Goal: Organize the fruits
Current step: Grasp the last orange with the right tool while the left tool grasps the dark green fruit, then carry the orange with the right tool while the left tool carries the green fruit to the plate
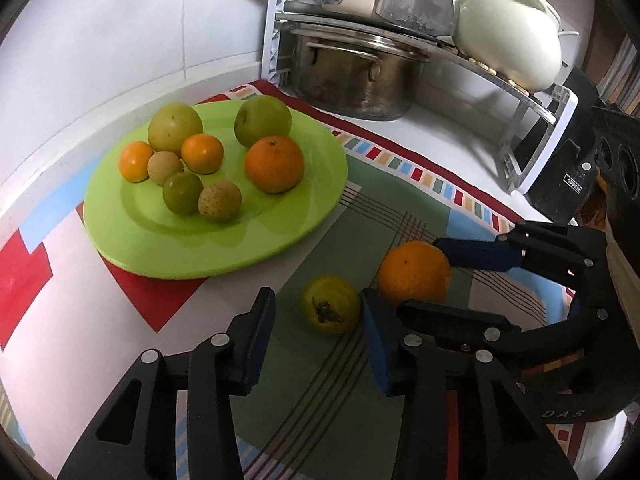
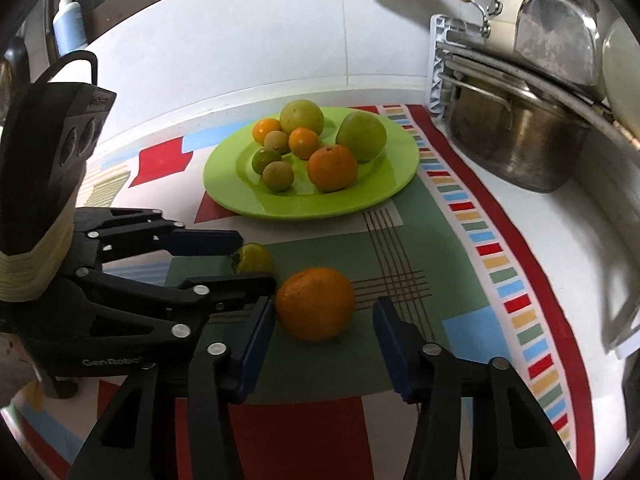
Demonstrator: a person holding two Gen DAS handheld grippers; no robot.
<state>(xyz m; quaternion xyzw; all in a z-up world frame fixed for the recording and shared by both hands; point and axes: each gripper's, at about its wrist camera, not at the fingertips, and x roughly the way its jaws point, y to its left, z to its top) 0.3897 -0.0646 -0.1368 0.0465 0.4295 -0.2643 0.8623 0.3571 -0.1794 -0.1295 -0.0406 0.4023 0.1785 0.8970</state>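
A green plate holds several fruits: oranges, green apples and small brownish fruits. On the mat in front of it lie a loose orange and a yellow-green fruit with a dried stem. My left gripper is open, its fingers either side of the yellow-green fruit. My right gripper is open, its fingers either side of the orange. Neither fruit looks squeezed. Each gripper also shows in the other's view, the right one and the left one.
A colourful patterned mat covers the white counter. A steel pot sits under a dish rack with a white teapot at the back right. A soap bottle stands far left. The wall is close behind the plate.
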